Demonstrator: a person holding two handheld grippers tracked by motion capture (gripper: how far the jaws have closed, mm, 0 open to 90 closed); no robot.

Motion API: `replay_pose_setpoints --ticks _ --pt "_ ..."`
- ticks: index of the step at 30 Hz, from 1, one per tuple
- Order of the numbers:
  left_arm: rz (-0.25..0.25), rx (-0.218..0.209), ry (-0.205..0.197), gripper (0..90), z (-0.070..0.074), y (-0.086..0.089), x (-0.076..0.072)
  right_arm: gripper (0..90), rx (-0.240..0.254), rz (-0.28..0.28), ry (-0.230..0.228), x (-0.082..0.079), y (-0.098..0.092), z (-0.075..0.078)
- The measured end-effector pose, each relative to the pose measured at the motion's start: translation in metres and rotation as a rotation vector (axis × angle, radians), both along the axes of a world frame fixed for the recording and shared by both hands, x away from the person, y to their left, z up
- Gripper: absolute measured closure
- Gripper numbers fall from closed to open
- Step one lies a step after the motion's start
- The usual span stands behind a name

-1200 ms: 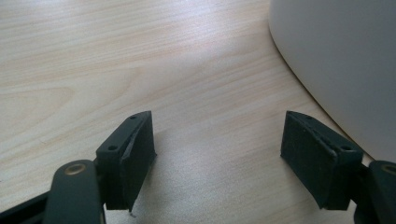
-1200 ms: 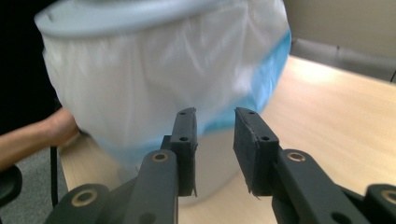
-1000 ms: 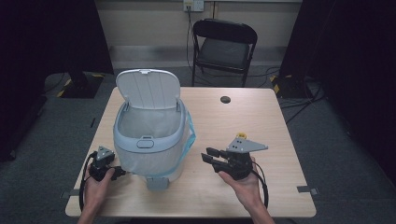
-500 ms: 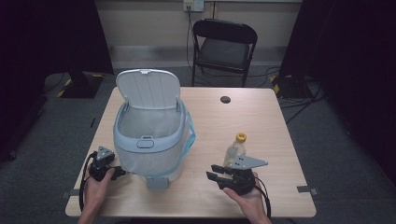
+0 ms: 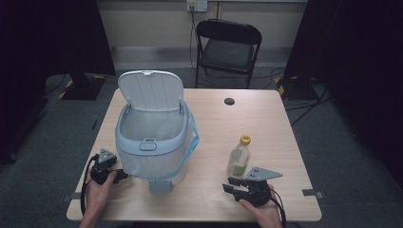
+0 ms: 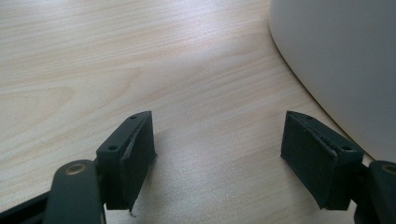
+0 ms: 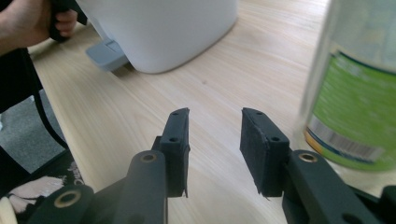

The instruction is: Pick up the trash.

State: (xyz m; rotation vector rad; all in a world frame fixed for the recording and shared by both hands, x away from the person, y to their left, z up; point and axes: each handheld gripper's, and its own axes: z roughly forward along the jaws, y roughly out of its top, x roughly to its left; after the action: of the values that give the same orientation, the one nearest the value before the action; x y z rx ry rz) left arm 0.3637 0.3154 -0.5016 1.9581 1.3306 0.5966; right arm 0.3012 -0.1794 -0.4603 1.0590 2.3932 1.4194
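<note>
The bottle [image 5: 238,159], clear plastic with a yellow cap and a green label, stands upright on the desk [image 5: 266,114] just to the right of the pedal bin [image 5: 152,142], apart from it and well inside the desk's edge, a stable spot from which it can be picked up again. The right tongs [image 5: 240,189] sit low just in front of it; their jaws have just been opening and now stand parted with nothing between them, the bottle [image 7: 355,98] rising beside the right jaw rather than inside the gap, which reads as a release completed with the hand pulled clear so as not to tip it. The bin's lid [image 5: 151,90] is propped fully up at the back, leaving the lined mouth free, probably so the bottle can go in without a second hand on the lid. Its grey pedal [image 5: 160,186] juts toward the person. The left tongs [image 5: 119,174] rest on the desk at the bin's lower left, jaws spread and empty, the white wall [image 6: 345,60] just beside 1 jaw, seemingly parked close enough to steady the bin if needed. A small dark disc [image 5: 230,101] lies far back, out of the way.
</note>
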Motion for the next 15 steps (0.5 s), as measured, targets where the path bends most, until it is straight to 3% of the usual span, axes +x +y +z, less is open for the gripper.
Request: replay_pose_setpoints --ticks 15 --pt "0.000 0.000 0.000 25.3 0.000 0.000 0.000 60.7 -0.039 -0.058 0.030 0.005 -0.018 -0.009"
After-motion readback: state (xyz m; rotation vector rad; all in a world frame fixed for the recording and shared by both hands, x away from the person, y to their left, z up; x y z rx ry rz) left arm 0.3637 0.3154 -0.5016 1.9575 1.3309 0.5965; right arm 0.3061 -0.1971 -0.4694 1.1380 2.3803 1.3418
